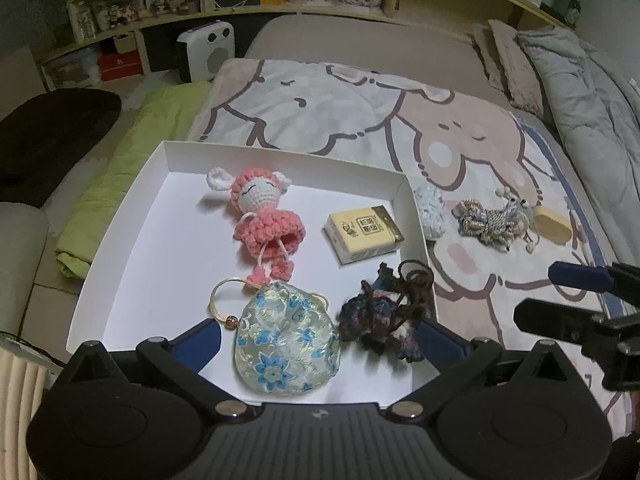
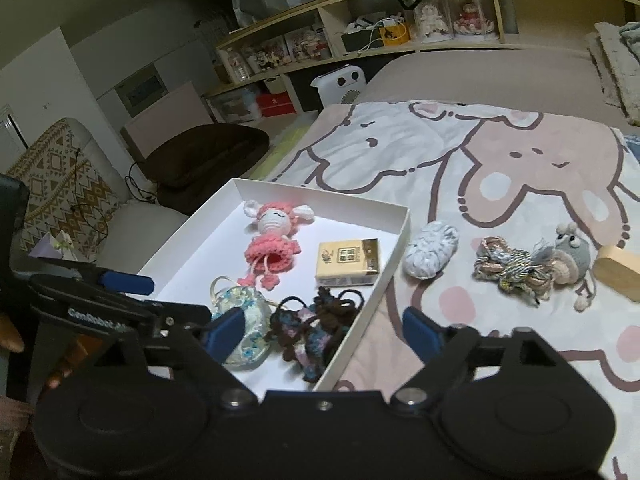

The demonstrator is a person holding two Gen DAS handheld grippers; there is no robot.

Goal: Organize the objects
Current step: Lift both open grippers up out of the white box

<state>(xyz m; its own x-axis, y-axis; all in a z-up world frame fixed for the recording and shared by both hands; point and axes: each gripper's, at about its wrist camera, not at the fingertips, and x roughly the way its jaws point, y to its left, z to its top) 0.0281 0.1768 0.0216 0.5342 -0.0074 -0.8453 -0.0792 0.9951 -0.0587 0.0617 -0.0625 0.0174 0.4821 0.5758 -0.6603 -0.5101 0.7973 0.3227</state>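
A white box (image 1: 120, 240) (image 2: 400, 240) lies on the bed. In it are a pink crochet doll (image 1: 262, 216) (image 2: 274, 242), a yellow card pack (image 1: 362, 234) (image 2: 347, 262), a floral pouch (image 1: 286, 344) (image 2: 244, 316) and a dark yarn tangle (image 1: 384, 312) (image 2: 316, 324). My left gripper (image 1: 320, 338) is open, low over the pouch and tangle, holding nothing. My right gripper (image 2: 324, 334) is open and empty over the box's right wall; it also shows in the left wrist view (image 1: 560, 296). Right of the box lie a pale blue knit piece (image 1: 430, 210) (image 2: 430, 254), a cord bundle (image 1: 486, 220) (image 2: 512, 266), a grey crochet snail (image 2: 572, 256) and a wooden block (image 1: 554, 224) (image 2: 620, 278).
The bed carries a cartoon-print blanket (image 1: 360, 112) (image 2: 500, 160). A green folded cloth (image 1: 132, 168) lies left of the box. A white heater (image 1: 206, 50) (image 2: 342, 84) and shelves with figurines (image 1: 160, 0) (image 2: 360, 32) stand behind. Grey bedding (image 1: 580, 92) is piled at right.
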